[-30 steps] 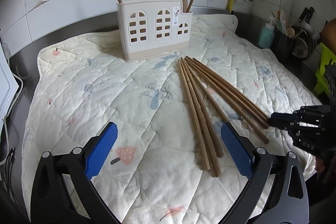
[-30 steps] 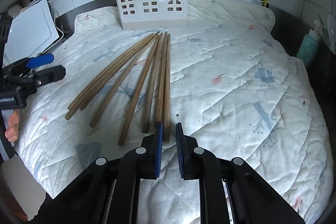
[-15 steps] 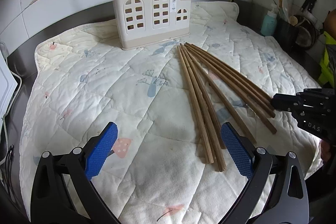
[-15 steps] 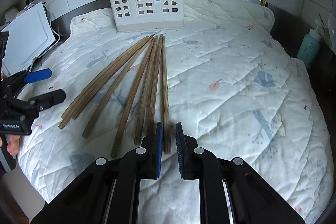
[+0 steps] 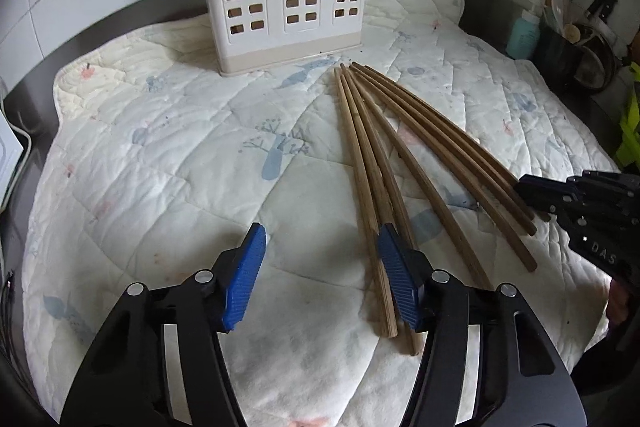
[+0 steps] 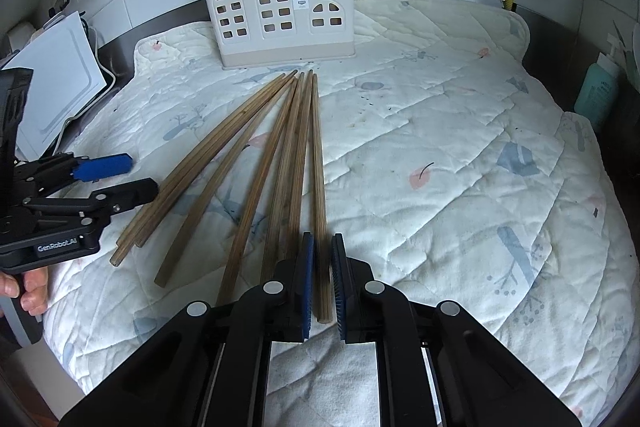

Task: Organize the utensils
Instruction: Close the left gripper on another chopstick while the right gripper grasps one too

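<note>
Here is the fan of long brown wooden chopsticks (image 5: 384, 147), lying flat on the white quilted mat with pale prints (image 5: 160, 155) that covers the steel bench, thin tips bunched just in front of the cream plastic utensil holder with arched window cut-outs (image 5: 284, 7) near the mat's back edge, thick ends spreading toward the front edge. Two more chopsticks stand upright-ish in that holder, leaning outward, their lower parts hidden behind its wall. The left wrist view shows the left gripper (image 5: 320, 259) with its blue pads apart; its jaws have just been closing, only mat between them, the right-hand pad sitting over the nearest sticks (touching or just above, I cannot tell). That view alone catches the teal bottle (image 5: 524, 35) and the dark pot of kitchen tools at the bench's right end. The right wrist view alone shows the white board (image 6: 52, 79) off the mat's left edge and fingers (image 6: 32, 291) curled round the left gripper's handle. The right gripper (image 6: 321, 259) has its jaws nearly together, one chopstick's thick end running up the narrow gap between the pads; whether they pinch it is hard to make out. From the left view, its black fingertip reaches over the outermost sticks, the rest cut off at the frame edge.
</note>
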A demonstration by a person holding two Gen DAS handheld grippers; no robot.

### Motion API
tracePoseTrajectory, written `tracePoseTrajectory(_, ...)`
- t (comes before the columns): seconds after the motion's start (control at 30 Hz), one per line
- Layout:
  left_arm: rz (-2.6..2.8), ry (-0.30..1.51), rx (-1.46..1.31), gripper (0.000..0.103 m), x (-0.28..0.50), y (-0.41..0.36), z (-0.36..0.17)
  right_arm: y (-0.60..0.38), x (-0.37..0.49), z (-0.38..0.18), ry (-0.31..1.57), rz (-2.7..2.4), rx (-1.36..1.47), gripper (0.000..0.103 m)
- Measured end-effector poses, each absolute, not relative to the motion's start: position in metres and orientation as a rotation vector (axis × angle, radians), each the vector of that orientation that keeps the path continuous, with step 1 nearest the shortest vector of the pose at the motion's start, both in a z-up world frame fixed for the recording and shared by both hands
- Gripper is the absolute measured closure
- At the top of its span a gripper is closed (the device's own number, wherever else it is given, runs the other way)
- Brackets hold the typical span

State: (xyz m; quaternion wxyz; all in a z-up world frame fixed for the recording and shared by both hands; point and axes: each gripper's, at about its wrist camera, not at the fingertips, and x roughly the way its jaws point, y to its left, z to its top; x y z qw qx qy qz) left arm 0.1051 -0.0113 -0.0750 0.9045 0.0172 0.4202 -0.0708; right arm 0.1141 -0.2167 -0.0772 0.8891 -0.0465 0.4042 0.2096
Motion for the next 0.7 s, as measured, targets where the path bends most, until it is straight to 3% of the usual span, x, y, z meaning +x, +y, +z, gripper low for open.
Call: tracePoseTrajectory(0.7, -0.119, 0.902, 0.038, 0.076, 0.111, -0.030, -0.079, -0.220, 0.114, -0.079, 0.838, 0.446, -0.074, 0.094)
